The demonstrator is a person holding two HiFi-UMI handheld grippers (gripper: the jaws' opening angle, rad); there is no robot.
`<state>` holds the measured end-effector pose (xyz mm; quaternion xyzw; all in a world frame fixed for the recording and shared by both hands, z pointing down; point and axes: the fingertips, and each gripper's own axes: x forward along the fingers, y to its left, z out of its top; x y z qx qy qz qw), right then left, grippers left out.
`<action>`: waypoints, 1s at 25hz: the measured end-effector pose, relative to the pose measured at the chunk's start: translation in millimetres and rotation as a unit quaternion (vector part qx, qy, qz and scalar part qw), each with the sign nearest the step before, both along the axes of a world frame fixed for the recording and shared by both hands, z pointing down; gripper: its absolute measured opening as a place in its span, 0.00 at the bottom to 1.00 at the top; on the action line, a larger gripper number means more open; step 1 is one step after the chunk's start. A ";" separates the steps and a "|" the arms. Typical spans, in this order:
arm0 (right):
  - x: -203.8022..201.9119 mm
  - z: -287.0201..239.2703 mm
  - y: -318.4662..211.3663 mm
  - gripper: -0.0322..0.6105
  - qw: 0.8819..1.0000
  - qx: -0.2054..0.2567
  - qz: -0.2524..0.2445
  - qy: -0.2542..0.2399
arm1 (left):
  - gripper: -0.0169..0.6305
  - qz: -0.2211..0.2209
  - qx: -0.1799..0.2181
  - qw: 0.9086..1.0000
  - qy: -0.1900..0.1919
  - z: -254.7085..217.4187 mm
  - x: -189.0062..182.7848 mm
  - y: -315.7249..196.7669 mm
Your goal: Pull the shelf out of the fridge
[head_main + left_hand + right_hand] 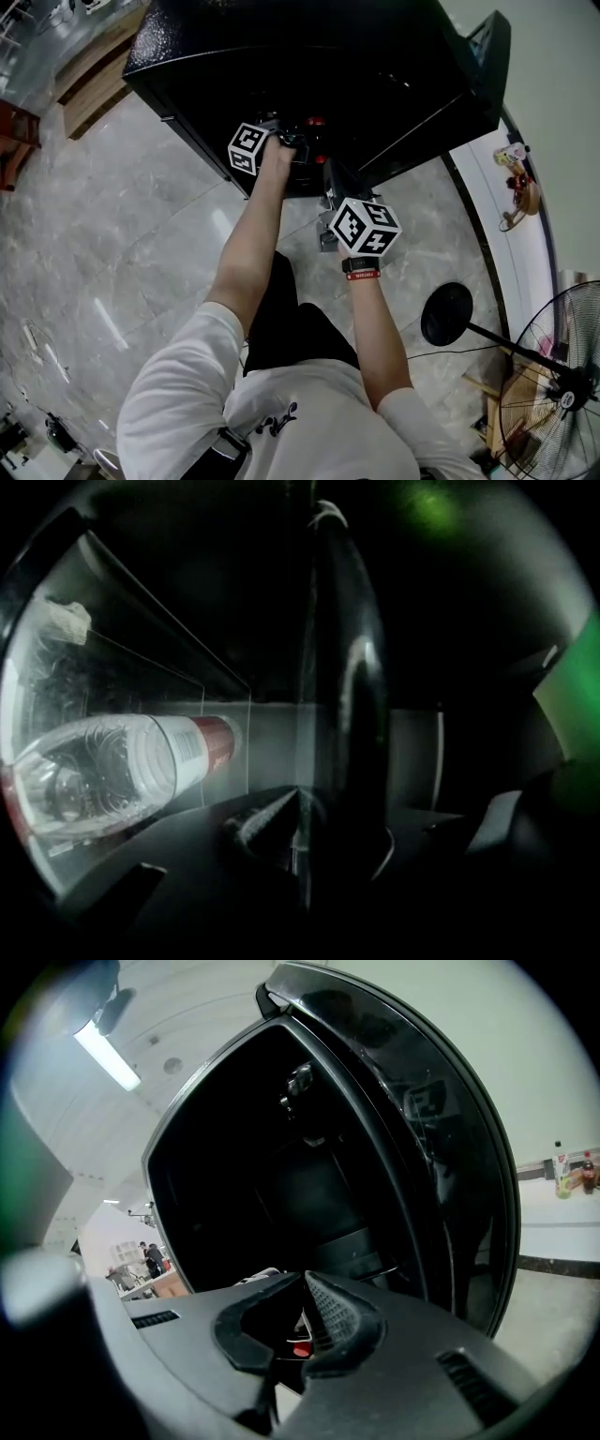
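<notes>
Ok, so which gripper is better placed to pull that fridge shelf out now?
Left. The left gripper is inside the fridge, its jaws closed on the edge of the glass shelf, where a bottle lies. The right gripper hangs outside the opening, shut on nothing.

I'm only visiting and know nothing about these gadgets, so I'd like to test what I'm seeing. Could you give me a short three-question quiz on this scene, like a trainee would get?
1. True or false: the door of the fridge stands open.
2. What is the left gripper clamped on? A) the door B) the edge of the glass shelf C) nothing
3. Fill in: the right gripper, its jaws together and empty, is ____ the fridge.
Key: 1 true; 2 B; 3 outside.
</notes>
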<state>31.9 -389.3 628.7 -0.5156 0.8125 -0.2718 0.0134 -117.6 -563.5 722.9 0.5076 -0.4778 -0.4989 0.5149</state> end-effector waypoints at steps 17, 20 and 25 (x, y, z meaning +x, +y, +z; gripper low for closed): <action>7.4 5.3 12.4 0.08 0.998 -0.037 0.010 -0.041 | 0.07 -0.007 -0.007 1.000 -0.009 3.8 2.2 15.5; 6.0 7.9 13.7 0.08 0.998 -0.049 0.011 -0.043 | 0.07 -0.005 -0.007 1.000 -0.012 3.6 -0.3 12.2; 6.7 19.7 30.4 0.08 0.997 -0.068 0.005 -0.033 | 0.07 -0.007 -0.007 1.000 -0.017 3.6 -1.9 12.6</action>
